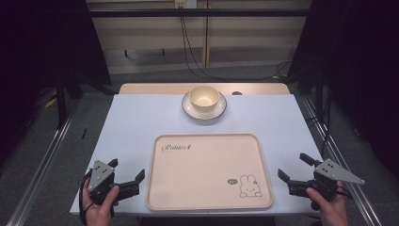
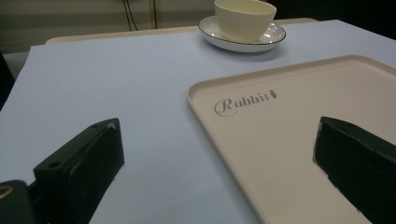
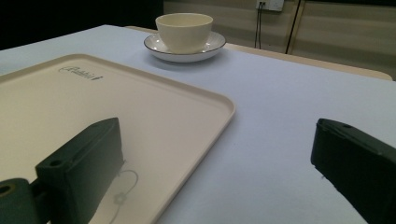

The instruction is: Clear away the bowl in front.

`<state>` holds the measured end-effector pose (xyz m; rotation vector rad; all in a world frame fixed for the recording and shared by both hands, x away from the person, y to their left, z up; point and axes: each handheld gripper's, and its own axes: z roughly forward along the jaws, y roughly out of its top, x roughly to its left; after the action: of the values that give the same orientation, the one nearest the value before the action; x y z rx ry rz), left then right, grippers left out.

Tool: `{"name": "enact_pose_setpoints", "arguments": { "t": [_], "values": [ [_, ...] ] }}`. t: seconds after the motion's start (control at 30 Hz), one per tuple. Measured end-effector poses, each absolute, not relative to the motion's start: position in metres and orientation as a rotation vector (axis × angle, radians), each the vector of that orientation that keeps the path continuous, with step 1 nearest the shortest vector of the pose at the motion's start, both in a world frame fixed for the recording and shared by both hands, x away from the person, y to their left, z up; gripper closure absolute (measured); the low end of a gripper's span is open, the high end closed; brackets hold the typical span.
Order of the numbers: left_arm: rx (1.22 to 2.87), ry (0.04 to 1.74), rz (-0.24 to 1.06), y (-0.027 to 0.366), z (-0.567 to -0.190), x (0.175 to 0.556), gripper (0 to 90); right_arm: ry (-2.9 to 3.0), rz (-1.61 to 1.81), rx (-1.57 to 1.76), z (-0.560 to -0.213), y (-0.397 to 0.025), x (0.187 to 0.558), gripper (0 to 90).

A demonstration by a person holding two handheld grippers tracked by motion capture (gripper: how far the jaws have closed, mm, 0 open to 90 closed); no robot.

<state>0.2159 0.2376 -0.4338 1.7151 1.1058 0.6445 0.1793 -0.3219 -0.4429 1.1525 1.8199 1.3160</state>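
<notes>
I am holding the left tool [image 1: 124, 175] and right tool [image 1: 295, 170] wide open and empty either side of the tray [image 1: 209, 169], while the bowl [image 1: 203, 97], probably hard, slippery and breakable, is sitting on its saucer [image 1: 203, 111] well ahead, best pinched at the rim.

Table [image 1: 136, 122]: we see a pale bluish-white top, with a tan strip along its far edge.
Tray [image 1: 207, 188]: our landmark, a cream tray lying flat at the near middle, with "Rabbit" lettering and a rabbit drawing.
Saucer [image 1: 189, 109]: beyond the tray's far edge, apart from it, white with a dark rim.
</notes>
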Motion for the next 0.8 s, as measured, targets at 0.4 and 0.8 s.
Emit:
{"name": "enact_pose_setpoints", "arguments": {
  "t": [0.4,0.8],
  "values": [
    [1.719,1.106,0.631,0.236,-0.434,0.217,2.0,1.841,1.32,1.145,-0.444,-0.322,0.18,2.2],
    [1.735,1.069,0.595,0.227,-0.432,0.218,2.9,1.856,1.331,1.148,-0.444,-0.321,0.181,3.3]
  ]
}}
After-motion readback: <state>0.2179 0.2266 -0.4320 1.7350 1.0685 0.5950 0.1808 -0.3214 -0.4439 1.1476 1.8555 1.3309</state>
